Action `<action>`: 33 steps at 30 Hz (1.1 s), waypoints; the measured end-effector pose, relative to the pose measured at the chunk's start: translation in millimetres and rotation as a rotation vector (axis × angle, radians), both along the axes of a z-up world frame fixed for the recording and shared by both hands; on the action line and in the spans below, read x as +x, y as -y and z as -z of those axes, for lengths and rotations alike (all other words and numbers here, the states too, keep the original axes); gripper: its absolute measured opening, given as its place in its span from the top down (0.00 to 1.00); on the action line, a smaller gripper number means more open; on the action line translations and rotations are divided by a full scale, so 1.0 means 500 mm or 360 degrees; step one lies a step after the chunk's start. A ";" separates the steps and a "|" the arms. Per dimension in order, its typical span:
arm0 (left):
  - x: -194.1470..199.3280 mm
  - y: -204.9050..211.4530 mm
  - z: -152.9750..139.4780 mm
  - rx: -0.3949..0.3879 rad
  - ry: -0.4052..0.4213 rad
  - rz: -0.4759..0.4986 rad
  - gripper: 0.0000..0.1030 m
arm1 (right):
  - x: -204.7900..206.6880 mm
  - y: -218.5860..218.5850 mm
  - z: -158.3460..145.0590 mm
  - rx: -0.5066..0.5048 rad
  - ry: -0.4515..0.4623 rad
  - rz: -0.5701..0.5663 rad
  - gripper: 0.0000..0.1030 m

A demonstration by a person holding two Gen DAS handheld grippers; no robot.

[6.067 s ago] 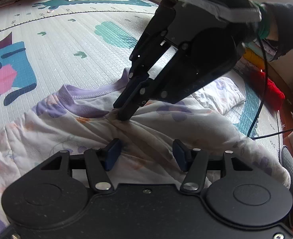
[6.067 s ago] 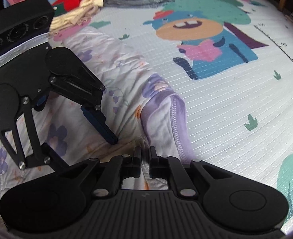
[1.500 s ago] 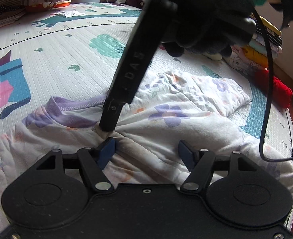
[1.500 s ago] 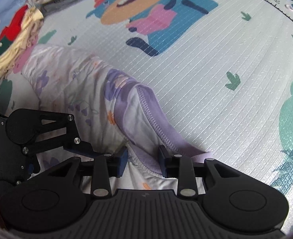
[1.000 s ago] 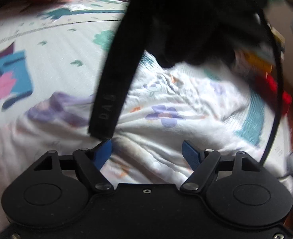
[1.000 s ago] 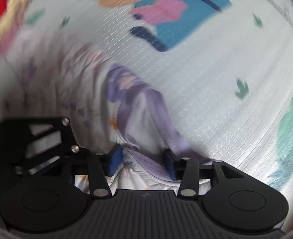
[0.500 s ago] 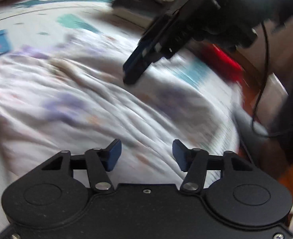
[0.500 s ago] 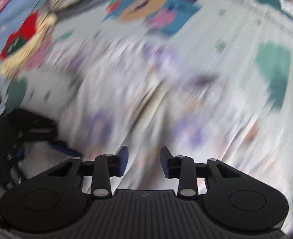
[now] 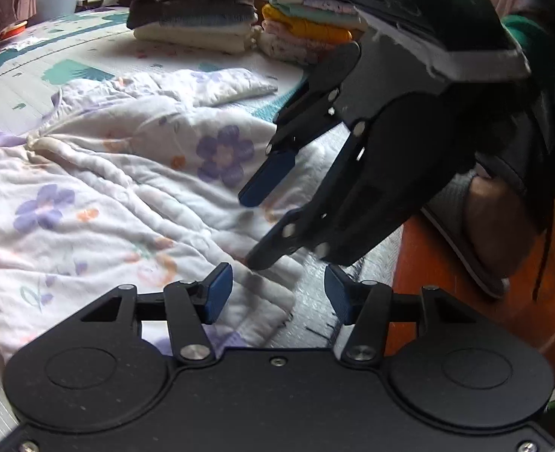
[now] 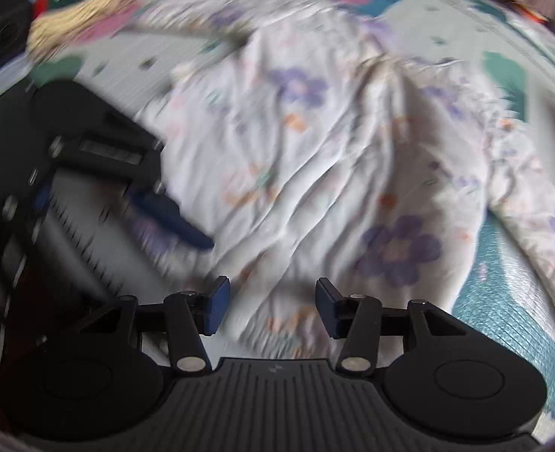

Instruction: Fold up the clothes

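The white cotton garment printed with purple and orange flowers (image 9: 134,173) lies spread and wrinkled on the pale foam play mat with cartoon prints (image 9: 17,86). One lower corner of the garment, with a stitched hem, sits near the mat's edge, and a long sleeve (image 10: 537,218) extends over a teal area of the mat in the right wrist view. The left gripper (image 9: 273,295) is positioned over that hem corner. Its blue-padded jaws stand parted, and the hem corner lies between and beneath them; the pads do not press on the cloth. The right gripper (image 9: 256,226) appears in the left wrist view as a black linkage with a lit green indicator, angled steeply downward. Its upper blue finger is raised clear of the fabric, and its lower finger tip touches the garment just beside the hem corner. In the right wrist view, which is motion-blurred, the right gripper (image 10: 271,307) shows its jaws apart and opening, with the lower edge of the garment below the gap and no fabric clamped. The left gripper appears at the left of that view as a dark blurred shape (image 10: 134,203) over the garment's edge. At the far side of the mat stand two stacks of folded clothes: a brown, grey and cream stack (image 9: 192,15) and a multicoloured stack with yellow and pink layers (image 9: 303,26). A grey slipper on a foot (image 9: 477,218) rests on the orange-brown floor (image 9: 447,282) beside the mat.
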State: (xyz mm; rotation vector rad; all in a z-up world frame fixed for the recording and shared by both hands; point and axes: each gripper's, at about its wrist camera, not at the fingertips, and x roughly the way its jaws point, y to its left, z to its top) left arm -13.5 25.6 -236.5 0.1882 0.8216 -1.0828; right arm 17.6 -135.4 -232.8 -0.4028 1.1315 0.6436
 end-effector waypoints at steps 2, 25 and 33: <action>0.009 0.001 0.005 0.0010 0.0000 -0.0022 0.47 | 0.005 -0.005 0.005 -0.0010 0.0028 0.0042 0.62; 0.068 0.021 0.037 -0.0070 -0.0072 -0.0049 0.45 | 0.073 0.107 0.007 0.0545 -0.0283 0.0205 0.90; 0.055 0.012 0.033 -0.0087 -0.0067 -0.0063 0.43 | 0.078 0.122 0.033 0.0533 -0.0357 0.0136 0.90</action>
